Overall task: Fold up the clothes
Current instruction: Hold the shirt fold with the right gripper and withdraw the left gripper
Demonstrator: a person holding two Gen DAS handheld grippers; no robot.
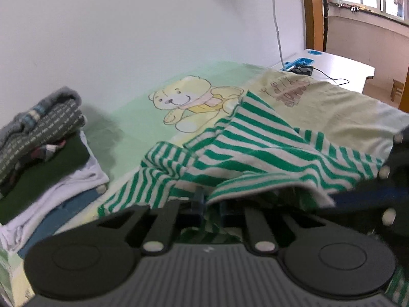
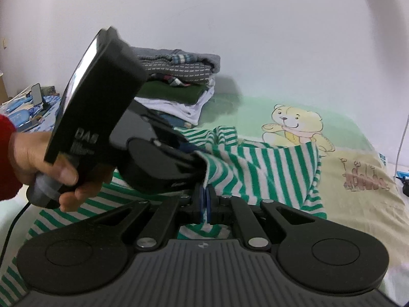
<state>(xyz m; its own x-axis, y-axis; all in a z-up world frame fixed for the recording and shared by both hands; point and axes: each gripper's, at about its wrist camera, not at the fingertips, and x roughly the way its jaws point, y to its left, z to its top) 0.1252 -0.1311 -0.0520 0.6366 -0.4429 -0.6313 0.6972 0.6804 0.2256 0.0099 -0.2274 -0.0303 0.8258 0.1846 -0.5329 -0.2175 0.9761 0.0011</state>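
Right wrist view: the right gripper [image 2: 205,199] pinches the green-striped shirt's [image 2: 265,166] hem beside the left gripper [image 2: 202,165], also clamped there; cloth trails toward the bear print [image 2: 294,128].

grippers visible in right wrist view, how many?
2. The right gripper sits bottom centre, pinching the striped shirt. The left gripper, in the person's hand, comes from the left onto the same shirt, just above.

Green/white striped garment [image 1: 255,148], pale green-yellow bear-print sheet [image 1: 143,133], prob. red sleeve [image 2: 7,153]
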